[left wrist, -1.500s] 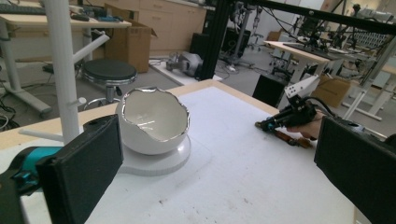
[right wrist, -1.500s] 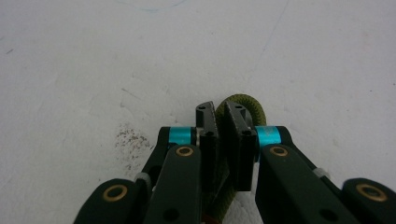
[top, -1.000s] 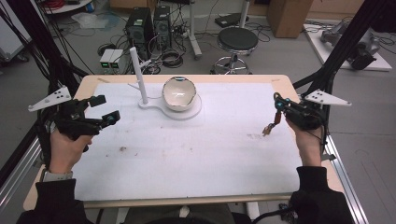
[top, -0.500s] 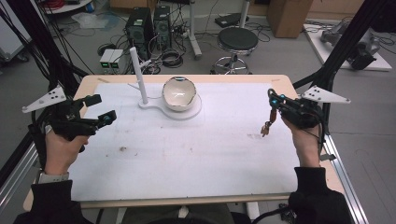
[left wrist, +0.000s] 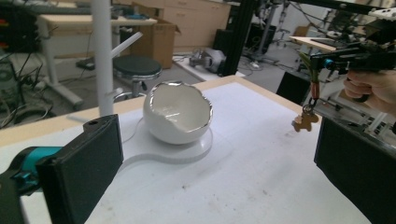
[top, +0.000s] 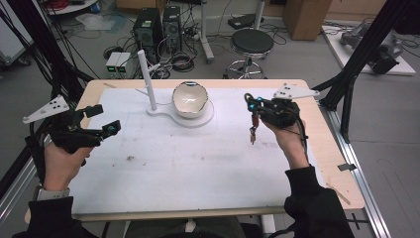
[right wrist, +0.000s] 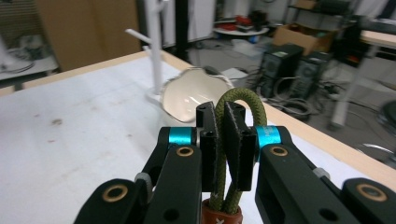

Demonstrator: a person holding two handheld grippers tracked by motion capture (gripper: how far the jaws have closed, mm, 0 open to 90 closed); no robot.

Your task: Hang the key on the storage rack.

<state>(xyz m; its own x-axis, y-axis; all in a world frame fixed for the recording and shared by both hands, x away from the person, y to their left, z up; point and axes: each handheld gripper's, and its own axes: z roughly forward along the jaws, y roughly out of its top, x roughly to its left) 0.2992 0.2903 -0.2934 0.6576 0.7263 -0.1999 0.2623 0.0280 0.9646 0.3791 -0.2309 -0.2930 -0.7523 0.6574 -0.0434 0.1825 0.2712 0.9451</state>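
Olive-green cord is pinched between the jaws of the right gripper [top: 253, 104], its loop [right wrist: 239, 100] arching above the pads in the right gripper view, and a keychain [top: 253, 130] with a brown leather sleeve and a small charm is hanging from it right of centre in the high view. Compared with a second ago, that hand is sitting further toward the middle of the frame, carrying the keychain across the white table [top: 198, 163] toward the white stand [top: 146, 79] with its short side pegs, which suggests the loop is being brought to a peg for hanging. The left gripper [top: 99, 121] is waiting at the left edge with its jaws spread wide and nothing between them. An egg-shaped white bowl [top: 189, 99] is sitting on the stand's round base [top: 210, 115], directly between the keychain and the post, so the loop will probably need to pass over or around it.
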